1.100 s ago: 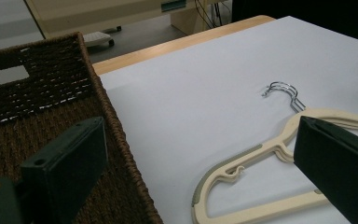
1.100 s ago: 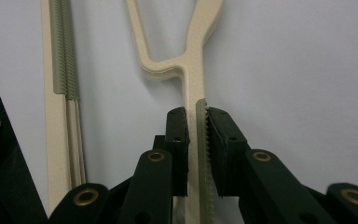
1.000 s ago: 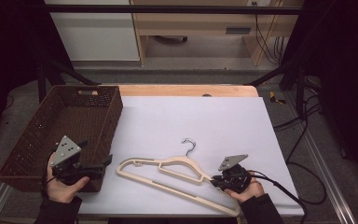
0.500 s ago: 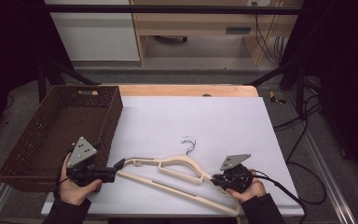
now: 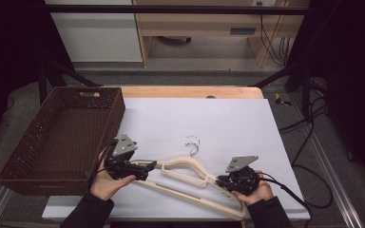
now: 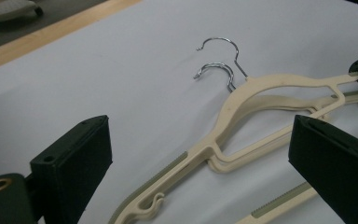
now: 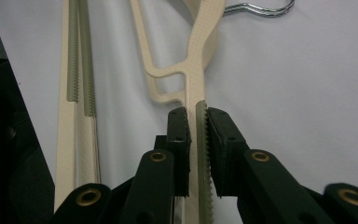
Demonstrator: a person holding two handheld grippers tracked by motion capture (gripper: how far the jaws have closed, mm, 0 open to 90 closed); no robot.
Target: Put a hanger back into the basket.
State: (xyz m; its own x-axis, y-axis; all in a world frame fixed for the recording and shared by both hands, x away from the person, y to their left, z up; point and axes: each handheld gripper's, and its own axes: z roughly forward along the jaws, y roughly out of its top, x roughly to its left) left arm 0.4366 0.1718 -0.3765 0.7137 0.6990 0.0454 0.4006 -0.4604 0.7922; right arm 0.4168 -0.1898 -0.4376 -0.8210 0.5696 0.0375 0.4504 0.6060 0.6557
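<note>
Two cream plastic hangers [image 5: 185, 166] lie stacked on the white table sheet, their chrome hooks [image 5: 192, 144] pointing away from me. My right gripper [image 5: 220, 181] is shut on the right arm of a hanger [image 7: 198, 56]; its ribbed pads clamp the arm's toothed edge [image 7: 196, 116]. At the hangers' left end my left gripper [image 5: 151, 166] is open. In the left gripper view its wide-apart jaws [image 6: 200, 140] straddle the hangers' left arm [image 6: 242, 98] without touching it. Both hooks [image 6: 219, 56] lie beyond.
A brown wicker basket [image 5: 116, 111] stands at the table's left, close behind the left hand. The white sheet [image 5: 218, 118] ends at a wooden strip at the back. A cable [image 5: 294, 194] trails off the right gripper to the right.
The left gripper has moved right, from the basket's front corner to the hangers' left end. The right gripper and the hangers have stayed put.
</note>
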